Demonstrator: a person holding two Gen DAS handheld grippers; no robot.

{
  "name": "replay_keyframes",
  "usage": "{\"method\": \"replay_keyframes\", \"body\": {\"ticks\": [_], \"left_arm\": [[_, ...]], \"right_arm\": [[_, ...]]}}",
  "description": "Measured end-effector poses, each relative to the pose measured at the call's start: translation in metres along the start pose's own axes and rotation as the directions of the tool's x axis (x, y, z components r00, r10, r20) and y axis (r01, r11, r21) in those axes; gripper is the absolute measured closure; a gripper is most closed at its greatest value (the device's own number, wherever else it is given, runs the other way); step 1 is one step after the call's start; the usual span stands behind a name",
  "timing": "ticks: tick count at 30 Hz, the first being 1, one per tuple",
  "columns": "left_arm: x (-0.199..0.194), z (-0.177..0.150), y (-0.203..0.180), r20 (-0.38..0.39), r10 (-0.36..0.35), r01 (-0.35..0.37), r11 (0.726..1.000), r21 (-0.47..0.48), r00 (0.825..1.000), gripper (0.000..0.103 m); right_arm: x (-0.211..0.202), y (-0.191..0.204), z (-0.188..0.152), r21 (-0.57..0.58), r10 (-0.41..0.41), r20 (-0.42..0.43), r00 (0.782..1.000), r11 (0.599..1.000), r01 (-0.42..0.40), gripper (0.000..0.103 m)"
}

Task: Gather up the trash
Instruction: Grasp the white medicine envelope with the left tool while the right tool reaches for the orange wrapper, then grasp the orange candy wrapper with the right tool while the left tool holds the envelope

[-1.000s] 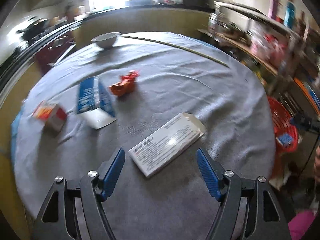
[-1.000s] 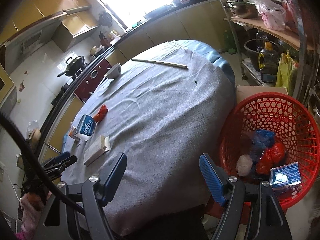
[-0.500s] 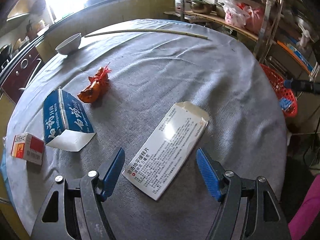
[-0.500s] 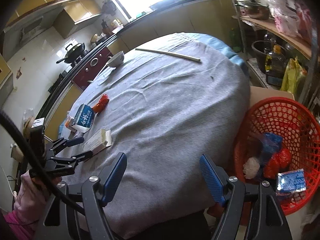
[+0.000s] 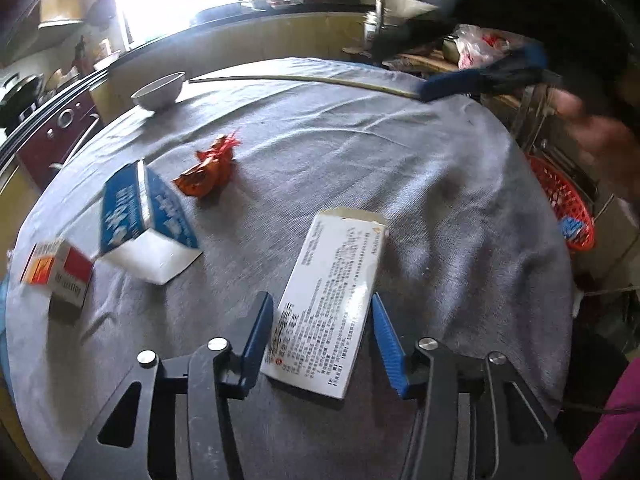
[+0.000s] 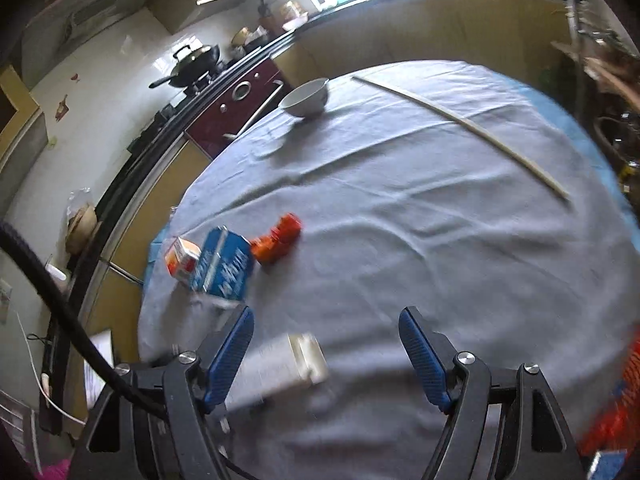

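Observation:
A flat white printed box [image 5: 332,304] lies on the grey tablecloth, its near end between my left gripper's [image 5: 320,320] blue fingers, which are narrowed around it with small gaps at both sides. A blue and white carton [image 5: 140,216], a crumpled orange wrapper [image 5: 208,170] and a red and white small box [image 5: 56,272] lie to the left. My right gripper [image 6: 326,330] is open and empty over the table; the white box [image 6: 280,364], blue carton [image 6: 224,268], wrapper [image 6: 278,240] and small box [image 6: 182,258] show in its view.
A red basket [image 5: 560,204] with trash stands off the table's right edge; its rim shows in the right wrist view [image 6: 616,400]. A white bowl [image 5: 158,90] and a long thin stick [image 5: 304,79] lie at the far side. A stove and shelves surround the table.
My left gripper moved forward over the white box and its fingers narrowed around it. My right gripper swung left from the basket to over the table.

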State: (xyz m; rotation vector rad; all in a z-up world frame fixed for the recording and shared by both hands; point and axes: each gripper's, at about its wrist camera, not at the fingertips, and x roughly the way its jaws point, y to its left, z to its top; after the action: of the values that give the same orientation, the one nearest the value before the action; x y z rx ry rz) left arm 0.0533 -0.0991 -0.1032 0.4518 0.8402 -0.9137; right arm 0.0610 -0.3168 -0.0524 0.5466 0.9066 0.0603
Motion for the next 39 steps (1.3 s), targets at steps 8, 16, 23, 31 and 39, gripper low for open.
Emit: {"method": "replay_keyframes", "body": {"ticks": [8,16,23,31,39], "left_arm": [[-0.032,-0.029,0.02,-0.005,0.031,-0.032,0.993,-0.114,1.0,0.078],[-0.044,-0.041,0.044,0.008,-0.003,0.005,0.981,-0.196,1.0,0.073],[-0.049,-0.032,0.053,0.047,-0.03,0.04,0.974,-0.224,0.998,0.036],[-0.018,-0.021,0.049,-0.02,-0.023,0.018,0.974,-0.224,1.0,0.035],[0.001,-0.016,0.043,-0.05,-0.005,-0.007,0.971,-0.237,0.999,0.051]], "right_arm": [[0.095,0.03,0.054,0.098,0.053,-0.108,0.993,0.994,-0.043,0.03],[0.166,0.039,0.073,0.19,0.003,-0.215,0.977,0.981,0.039,0.05],[0.183,0.058,0.074,0.085,-0.084,-0.225,0.971,0.991,0.106,0.072],[0.119,0.035,0.058,0.038,-0.077,-0.101,0.992,0.996,0.081,0.074],[0.031,0.009,0.019,-0.004,-0.026,0.029,0.999,1.0,0.026,0.074]]}}
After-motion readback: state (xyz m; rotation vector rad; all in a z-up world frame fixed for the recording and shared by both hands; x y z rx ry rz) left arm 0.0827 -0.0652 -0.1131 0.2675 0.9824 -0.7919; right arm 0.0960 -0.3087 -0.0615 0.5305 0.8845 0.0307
